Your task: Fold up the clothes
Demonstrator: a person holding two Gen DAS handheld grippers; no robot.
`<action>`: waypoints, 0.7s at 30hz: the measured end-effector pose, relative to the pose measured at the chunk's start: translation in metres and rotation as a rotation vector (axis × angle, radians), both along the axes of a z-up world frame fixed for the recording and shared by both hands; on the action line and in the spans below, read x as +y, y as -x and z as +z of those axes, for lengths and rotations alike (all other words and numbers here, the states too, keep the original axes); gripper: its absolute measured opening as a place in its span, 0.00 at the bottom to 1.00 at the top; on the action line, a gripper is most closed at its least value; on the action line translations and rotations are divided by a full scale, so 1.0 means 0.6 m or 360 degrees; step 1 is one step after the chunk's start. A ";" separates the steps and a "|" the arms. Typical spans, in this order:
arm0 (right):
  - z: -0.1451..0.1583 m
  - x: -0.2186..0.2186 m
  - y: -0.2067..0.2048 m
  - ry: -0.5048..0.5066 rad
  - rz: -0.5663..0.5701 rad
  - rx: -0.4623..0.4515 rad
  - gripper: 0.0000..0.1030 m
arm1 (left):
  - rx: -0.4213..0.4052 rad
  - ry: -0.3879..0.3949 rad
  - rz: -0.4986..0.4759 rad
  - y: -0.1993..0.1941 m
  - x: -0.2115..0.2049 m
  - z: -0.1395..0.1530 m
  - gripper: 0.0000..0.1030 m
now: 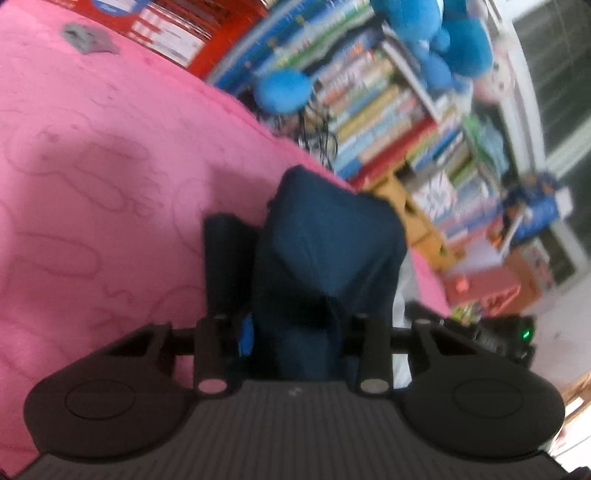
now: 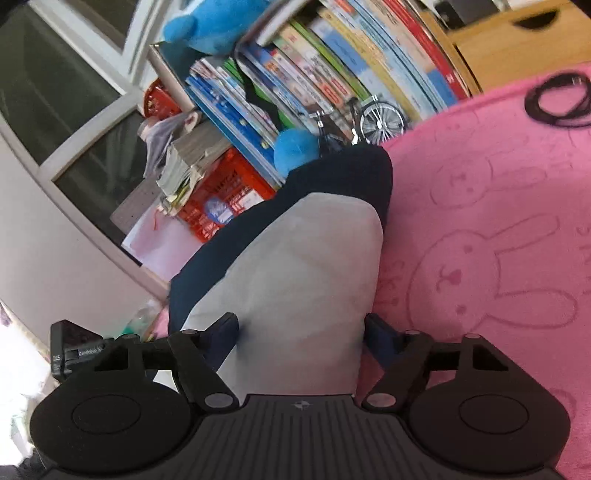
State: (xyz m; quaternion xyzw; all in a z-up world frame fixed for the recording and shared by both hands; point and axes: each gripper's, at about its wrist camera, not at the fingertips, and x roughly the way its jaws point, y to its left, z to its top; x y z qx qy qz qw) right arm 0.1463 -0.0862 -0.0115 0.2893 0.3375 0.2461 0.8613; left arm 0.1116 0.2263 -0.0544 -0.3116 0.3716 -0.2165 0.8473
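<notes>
Over pink bedding [image 1: 92, 177], both grippers' jaws stand partly apart, each clamping the navy-and-grey garment [image 2: 306, 266].

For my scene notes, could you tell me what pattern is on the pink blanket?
Outlined cartoon rabbits on the pink blanket, clearest in the right wrist view.

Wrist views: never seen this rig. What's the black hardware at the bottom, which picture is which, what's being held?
No robot here: a person holds a two-finger gripper in each hand, each with a fisheye camera looking along its fingers. The black hardware is the gripper itself. In the left wrist view, the left gripper has a bunched navy garment between its fingers. In the right wrist view, the right gripper has grey and navy cloth between its fingers. Whether either is clamped is unclear. Below lies a pink bunny-print blanket; behind it, bookshelves and a blue plush toy.
</notes>
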 end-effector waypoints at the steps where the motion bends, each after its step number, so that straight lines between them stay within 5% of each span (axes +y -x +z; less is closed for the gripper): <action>1: 0.002 -0.005 0.002 -0.0011 -0.0027 0.0011 0.53 | -0.0010 0.0000 -0.0025 -0.003 -0.005 0.001 0.32; 4: 0.012 -0.031 0.012 -0.0084 -0.0069 0.0032 0.43 | -0.0042 0.0025 -0.0100 -0.015 -0.025 0.008 0.31; 14: 0.085 -0.128 0.045 0.0089 -0.0240 -0.0006 0.43 | -0.0142 0.0041 -0.0264 -0.047 -0.143 0.024 0.31; 21: 0.106 -0.121 0.080 0.0778 -0.0589 -0.0077 0.68 | -0.0247 -0.0283 -0.0023 -0.012 -0.141 0.031 0.32</action>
